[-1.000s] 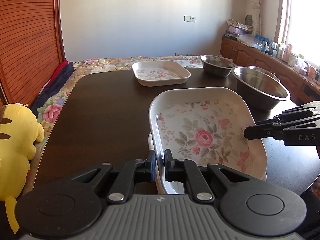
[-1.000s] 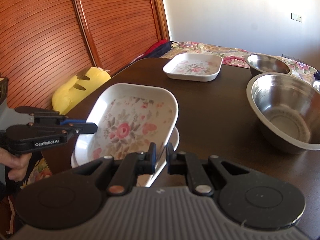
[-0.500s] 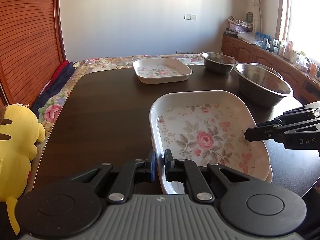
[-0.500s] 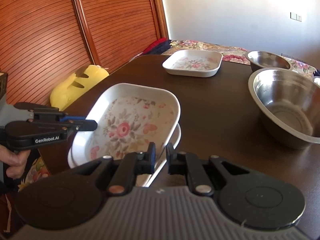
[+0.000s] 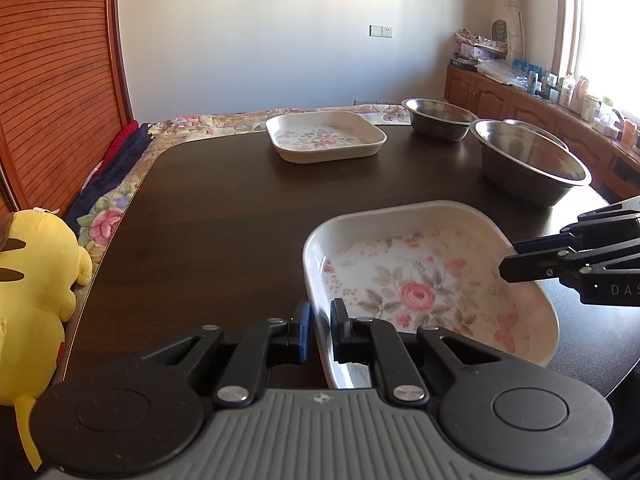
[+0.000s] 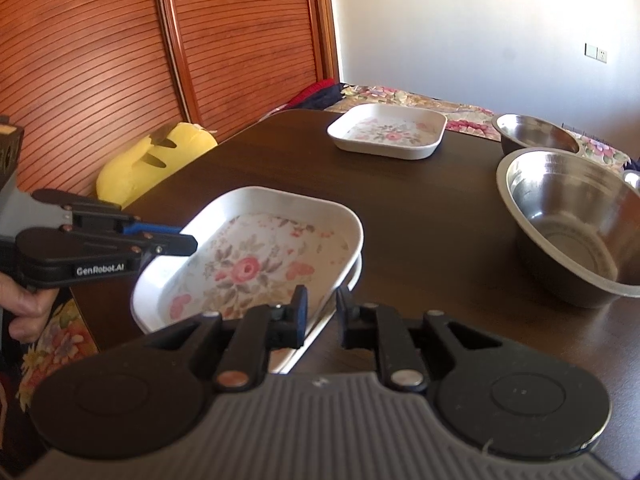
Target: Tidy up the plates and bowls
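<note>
Left gripper [image 5: 319, 322] straddles the rim of the top floral plate [image 5: 420, 284], jaws nearly together with the rim between them, pads look to be on it; seen side-on in the right wrist view at 9 o'clock [image 6: 188, 242]

Right gripper [image 6: 322, 312] jaws opening; the plate rim [image 6: 280, 248] sits between the pads with a visible gap on the right-hand pad, so no clamp. Same gripper shows in the left wrist view at 3 o'clock [image 5: 510, 258], tips at the plate's edge

Top plate rests nested on a second plate [image 6: 352, 280] of the same shape, only its edge peeking out underneath, near edge of the dark table [image 5: 220, 220]

Left wrist view, the rest:
- third floral plate [image 5: 326, 136] at 12 o'clock, far side of table, well apart from the stack
- small steel bowl [image 5: 438, 118] at 1 o'clock, just beside that plate
- large steel bowl [image 5: 528, 162] at 2 o'clock, near the stack, not touching
- yellow plush toy [image 5: 36, 288] at 9 o'clock, off the table edge
</note>
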A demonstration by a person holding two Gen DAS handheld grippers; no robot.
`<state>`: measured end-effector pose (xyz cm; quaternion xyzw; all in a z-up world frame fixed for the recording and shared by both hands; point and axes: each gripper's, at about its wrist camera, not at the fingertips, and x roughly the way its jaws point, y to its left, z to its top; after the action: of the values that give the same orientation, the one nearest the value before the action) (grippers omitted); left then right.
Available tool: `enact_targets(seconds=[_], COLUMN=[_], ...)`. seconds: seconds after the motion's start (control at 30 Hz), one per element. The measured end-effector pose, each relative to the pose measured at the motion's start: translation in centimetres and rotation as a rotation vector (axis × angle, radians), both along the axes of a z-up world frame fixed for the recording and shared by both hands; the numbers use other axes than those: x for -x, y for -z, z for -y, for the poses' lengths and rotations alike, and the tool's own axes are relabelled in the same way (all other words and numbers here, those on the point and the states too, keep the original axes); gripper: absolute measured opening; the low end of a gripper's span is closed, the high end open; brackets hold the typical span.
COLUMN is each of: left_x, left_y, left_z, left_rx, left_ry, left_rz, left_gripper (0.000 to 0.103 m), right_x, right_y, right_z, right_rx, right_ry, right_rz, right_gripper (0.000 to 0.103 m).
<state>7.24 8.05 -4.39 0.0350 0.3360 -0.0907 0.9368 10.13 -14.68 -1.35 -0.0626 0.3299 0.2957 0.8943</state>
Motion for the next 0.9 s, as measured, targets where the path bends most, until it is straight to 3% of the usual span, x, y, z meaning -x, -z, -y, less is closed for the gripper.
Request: enact_targets(seconds=[0.9], left_x=[-0.4], left_y=[-2.3], left_z=[0.7], left_rx=[0.023], left_ry=[0.003], left_rz=[0.074], left_gripper=[0.011], right_x=[-0.6], right_y=[-3.6], right_z=[1.3], right_rx=[-0.046], right_ry=[0.043], right_rz=[0.111], right_gripper=[0.020])
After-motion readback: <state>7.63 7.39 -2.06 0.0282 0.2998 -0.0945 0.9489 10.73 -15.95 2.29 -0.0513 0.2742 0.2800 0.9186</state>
